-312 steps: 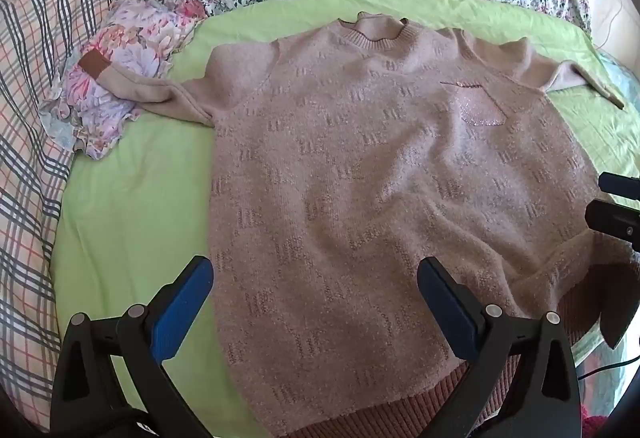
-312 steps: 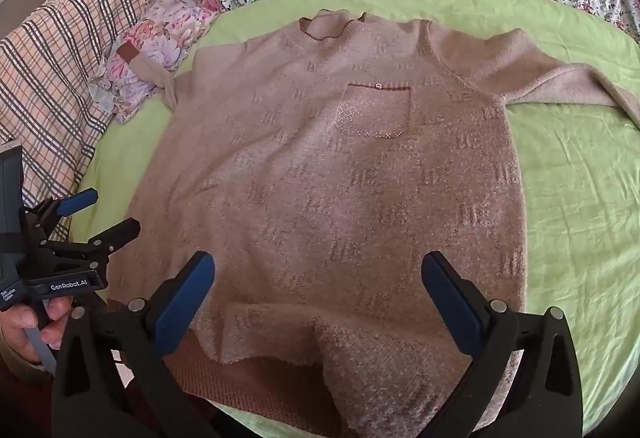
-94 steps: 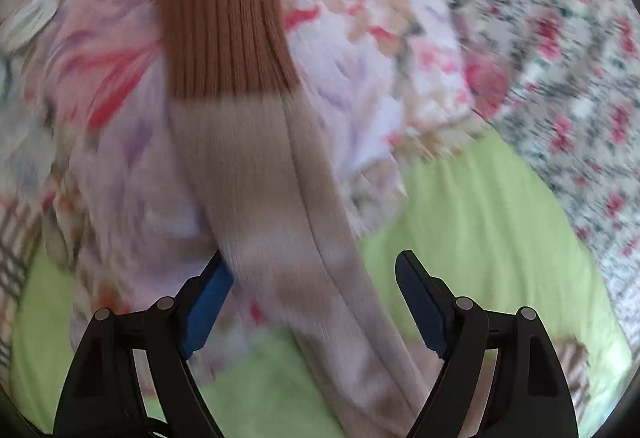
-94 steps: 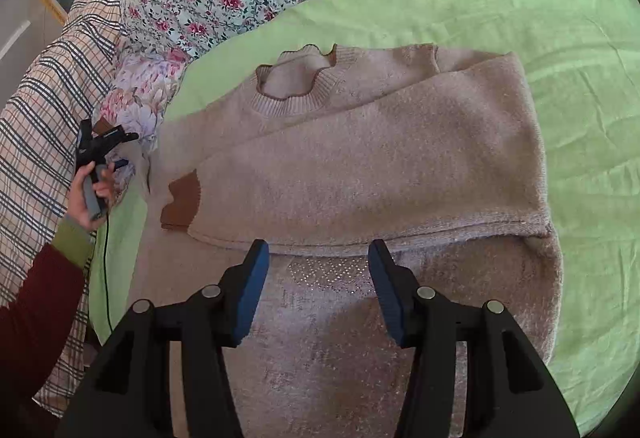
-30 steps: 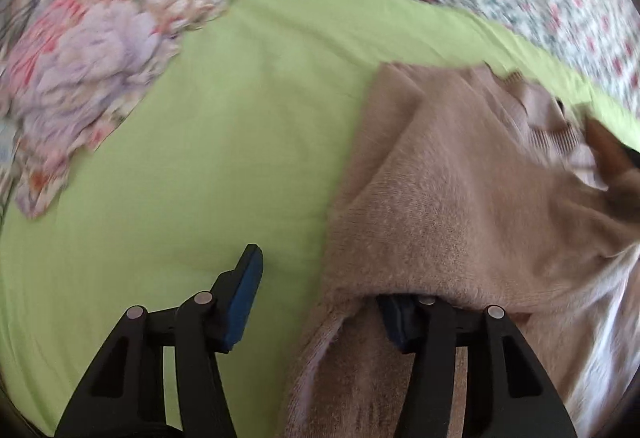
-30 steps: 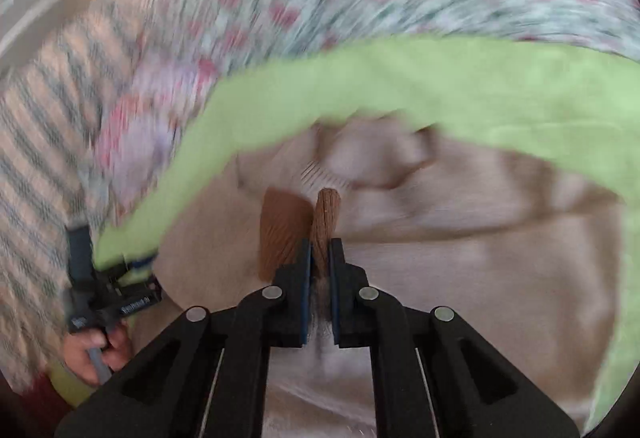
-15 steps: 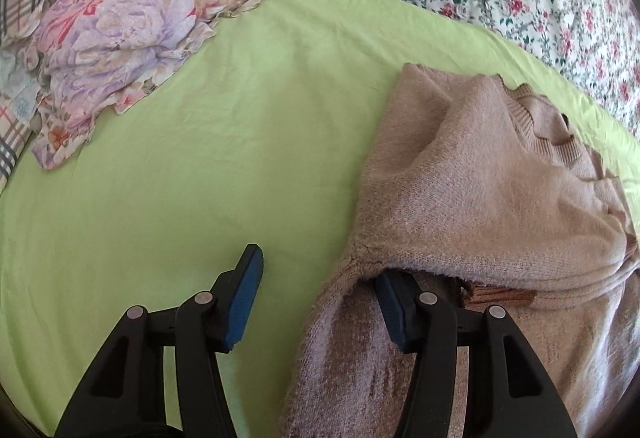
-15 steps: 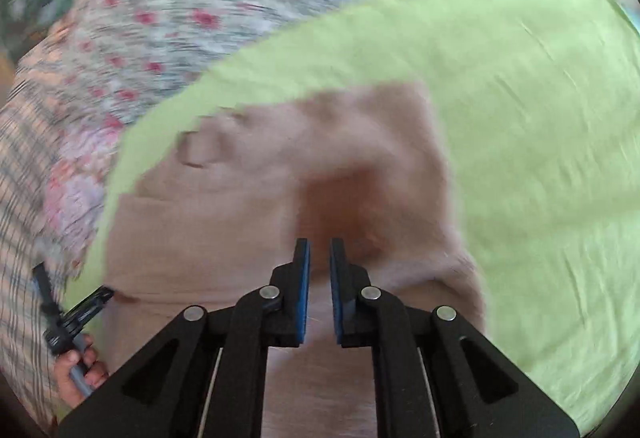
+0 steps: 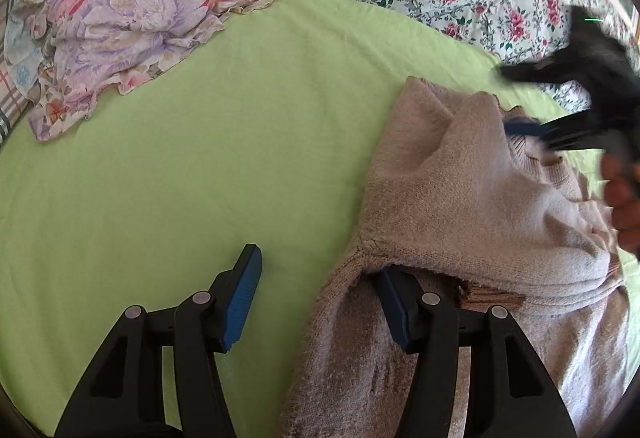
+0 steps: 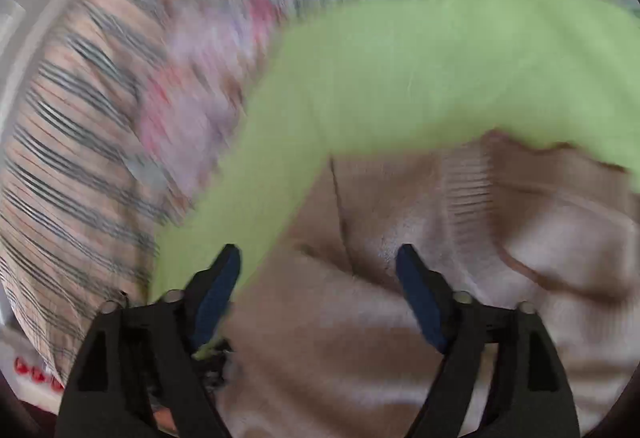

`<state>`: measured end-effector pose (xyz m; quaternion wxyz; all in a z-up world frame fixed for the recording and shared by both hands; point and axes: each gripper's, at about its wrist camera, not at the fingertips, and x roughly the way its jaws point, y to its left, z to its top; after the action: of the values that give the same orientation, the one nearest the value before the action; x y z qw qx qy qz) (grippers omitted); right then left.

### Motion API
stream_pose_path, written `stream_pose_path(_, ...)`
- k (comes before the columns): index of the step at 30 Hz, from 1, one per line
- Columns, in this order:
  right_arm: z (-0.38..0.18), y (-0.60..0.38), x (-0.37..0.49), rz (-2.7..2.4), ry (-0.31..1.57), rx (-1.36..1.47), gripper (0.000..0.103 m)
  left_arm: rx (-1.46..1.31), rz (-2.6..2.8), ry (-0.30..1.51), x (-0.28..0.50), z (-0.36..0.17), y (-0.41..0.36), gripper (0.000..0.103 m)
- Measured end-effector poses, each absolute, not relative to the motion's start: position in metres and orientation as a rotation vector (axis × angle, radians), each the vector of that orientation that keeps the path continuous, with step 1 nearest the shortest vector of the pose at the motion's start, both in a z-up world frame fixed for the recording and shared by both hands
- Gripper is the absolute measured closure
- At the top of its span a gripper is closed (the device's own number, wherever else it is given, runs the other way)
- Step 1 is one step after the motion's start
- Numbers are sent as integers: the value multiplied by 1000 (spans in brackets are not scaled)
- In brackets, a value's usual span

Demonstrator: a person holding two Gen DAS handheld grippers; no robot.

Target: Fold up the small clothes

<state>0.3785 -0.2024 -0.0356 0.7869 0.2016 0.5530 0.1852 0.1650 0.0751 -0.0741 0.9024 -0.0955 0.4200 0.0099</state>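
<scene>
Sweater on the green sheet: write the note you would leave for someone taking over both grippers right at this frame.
Left gripper: open, holding nothing; one finger on the green sheet, the other tucked under the folded sleeve edge.
Right gripper: open, empty, over the collar end; its view is motion-blurred.
Sweater: lies on the sheet, both sleeves folded across the body, a brown cuff peeking from under the top fold.
Done: sleeves in.
Left: fold the body over, likely hem toward collar, then smooth it.
Floral cloth sits beyond, clear of the sweater.
</scene>
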Motion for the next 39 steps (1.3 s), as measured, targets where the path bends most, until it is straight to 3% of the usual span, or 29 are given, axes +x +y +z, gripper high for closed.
stream_pose_path(3,-52,-172,395,506,1264,407,19,-220,9,860,165,-75,77,44)
stream_pose_path(8,-41,-146,419,735,1057,624,19,-232,8,853,165,-76,77,44)
stream_pose_path(13,-45,-150,432,589,899,758,19,-246,-42,868,160,-71,78,45)
stream_pose_path(20,-6,-219,348,339,793,575,19,-237,-188,859,147,-48,79,38)
stream_pose_path(26,8,-307,204,6,698,503,21,-203,-201,882,190,-40,66,36)
stream_pose_path(30,2,-359,124,-265,665,523,38,-206,-172,912,220,-49,68,36)
stream_pose_path(37,-37,-362,103,-341,797,461,50,-152,-113,942,233,-66,64,36)
stream_pose_path(38,-36,-355,108,-334,816,424,62,-137,-105,944,232,-66,61,36)
stream_pose_path(39,-31,-352,110,-313,817,427,96,-127,-98,945,231,-66,60,36)
